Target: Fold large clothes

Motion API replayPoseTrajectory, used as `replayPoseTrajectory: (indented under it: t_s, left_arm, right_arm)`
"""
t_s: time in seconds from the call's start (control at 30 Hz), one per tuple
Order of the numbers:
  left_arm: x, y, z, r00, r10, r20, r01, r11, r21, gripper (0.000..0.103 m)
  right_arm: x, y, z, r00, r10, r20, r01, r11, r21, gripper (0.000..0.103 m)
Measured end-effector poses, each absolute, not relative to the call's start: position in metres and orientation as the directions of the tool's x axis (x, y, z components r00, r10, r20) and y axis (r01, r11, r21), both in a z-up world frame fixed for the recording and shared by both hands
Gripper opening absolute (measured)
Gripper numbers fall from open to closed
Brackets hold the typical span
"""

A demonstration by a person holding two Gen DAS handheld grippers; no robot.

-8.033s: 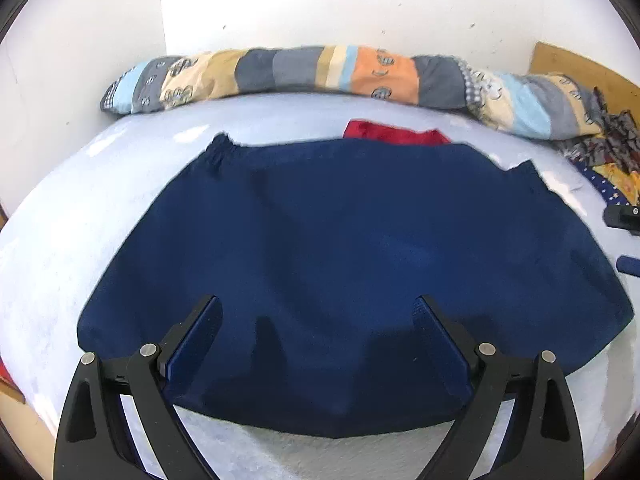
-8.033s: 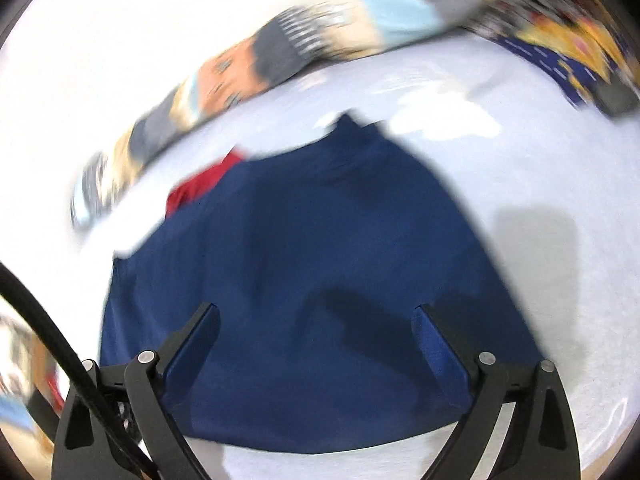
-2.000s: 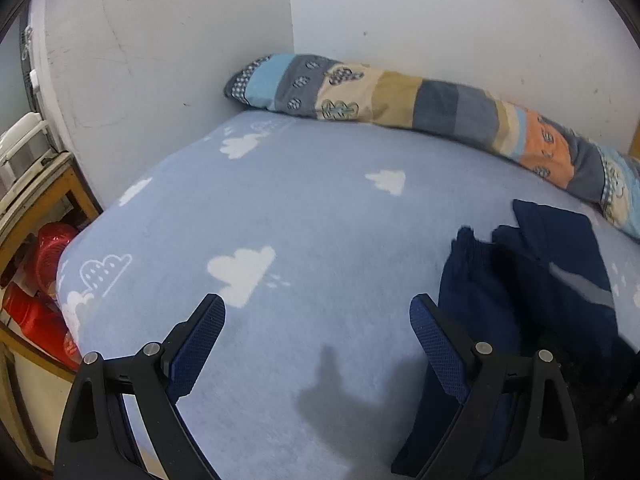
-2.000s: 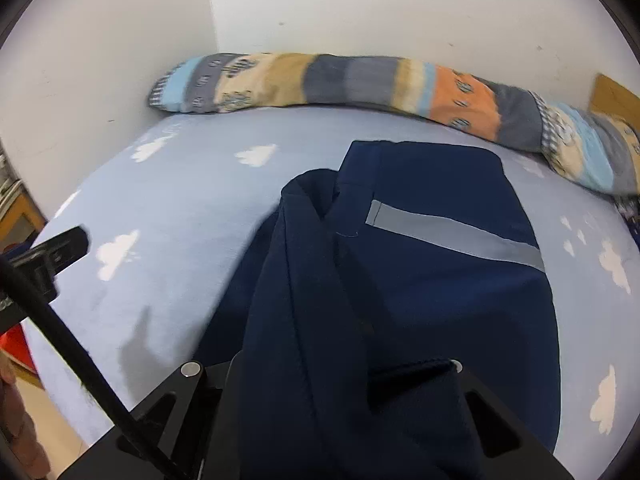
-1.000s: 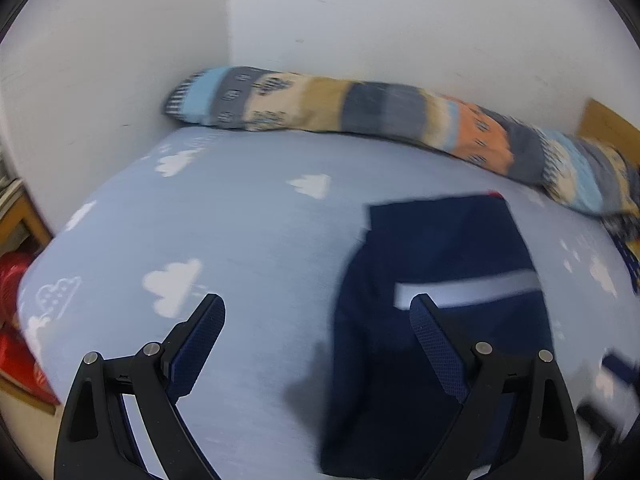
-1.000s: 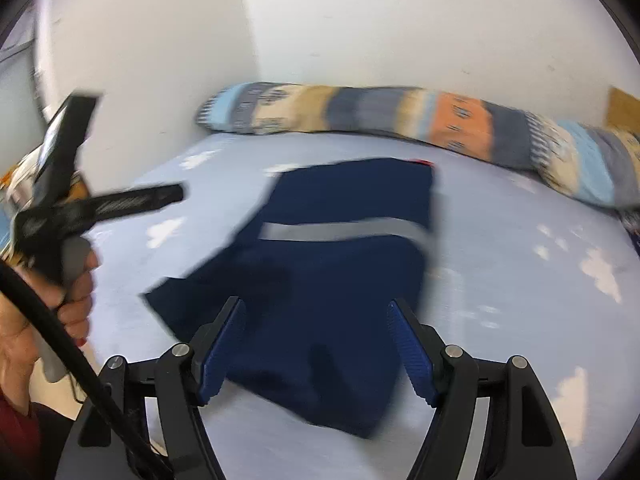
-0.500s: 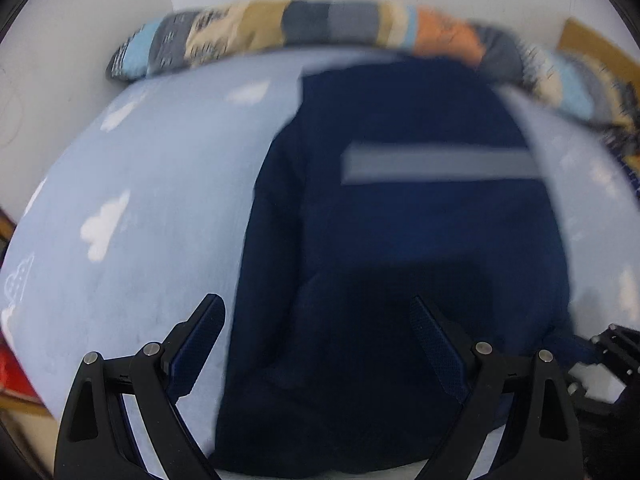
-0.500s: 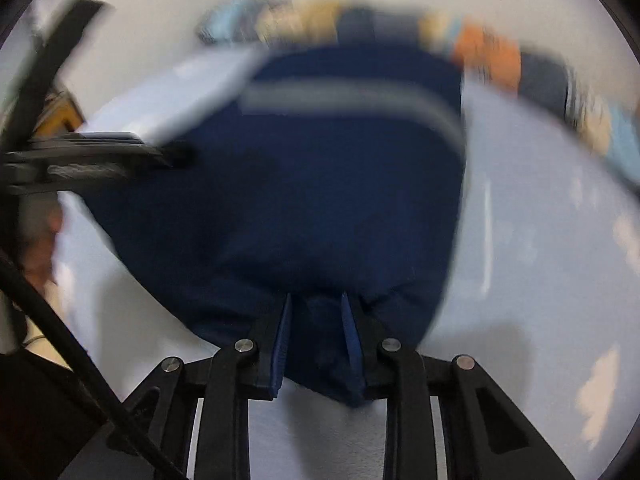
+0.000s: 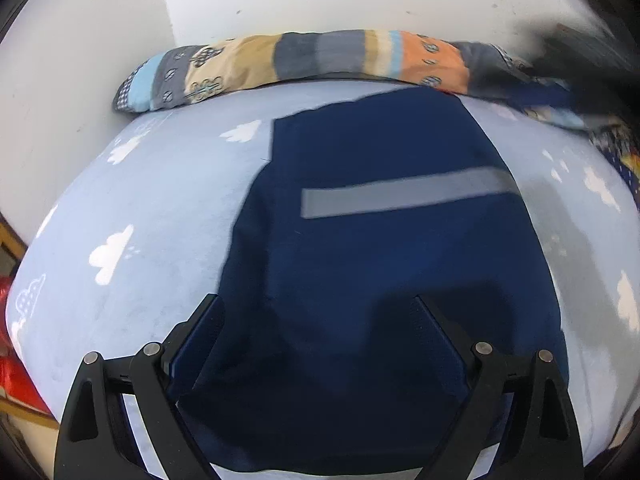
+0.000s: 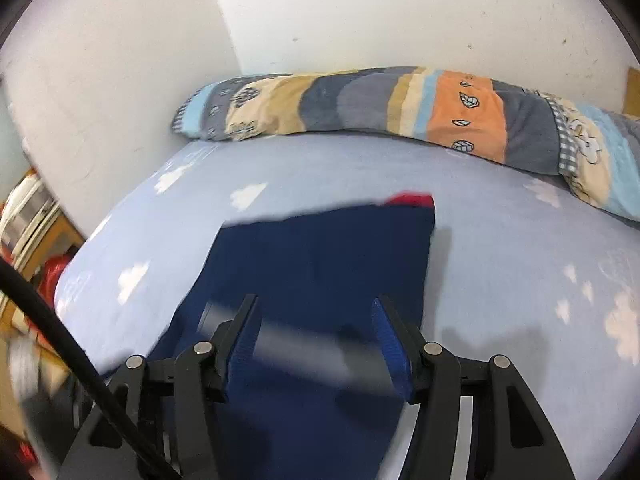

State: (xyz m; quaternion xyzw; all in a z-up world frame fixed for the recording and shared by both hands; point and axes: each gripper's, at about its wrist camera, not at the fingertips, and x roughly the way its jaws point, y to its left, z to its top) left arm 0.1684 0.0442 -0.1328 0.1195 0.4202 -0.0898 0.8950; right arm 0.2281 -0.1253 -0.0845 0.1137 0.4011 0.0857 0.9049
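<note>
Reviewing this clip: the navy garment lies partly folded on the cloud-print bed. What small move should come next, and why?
Probably bring the left tongs down onto the near edge of the navy garment. Their jaws stand open over that edge with nothing gripped, and the garment lies long toward the patchwork bolster, its grey stripe facing up. The right tongs, jaws opening, hold nothing.

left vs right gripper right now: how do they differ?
The left gripper stands wide open; the right gripper is narrower, its jaws opening. The left gripper's view is sharp near its fingers; the right's is smeared there. Both hang over the navy garment with nothing pinched.
</note>
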Motion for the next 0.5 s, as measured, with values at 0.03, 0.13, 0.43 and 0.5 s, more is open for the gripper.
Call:
replayPoseTrajectory:
  t_s: [0.03,0.13,0.43,0.5]
  left_arm:
    - [0.166,0.041,-0.139,0.622,-0.053,-0.781,0.266,0.952,0.148,0.093]
    - [0.165,0.037,-0.158,0.597,-0.008,-0.802,0.26,0.948,0.184,0.093]
    - [0.18,0.044,-0.167,0.584,0.016,-0.811,0.176,0.973,0.146,0.093]
    - [0.175,0.047,-0.16,0.589,0.002,-0.808,0.17,0.977,0.126,0.093]
  right_arm:
    - [0.254,-0.126,-0.09,0.651,0.256,-0.715,-0.055,0.955,0.291,0.054]
    - [0.312,-0.137,-0.119,0.585,0.228,-0.778,0.007,0.958,0.286,0.033]
    - [0.366,-0.142,-0.2,0.403,0.204,-0.892,0.077,0.964,0.256,0.032]
    - [0.352,-0.148,-0.174,0.468,0.272,-0.841,0.053,0.941,0.334,0.033]
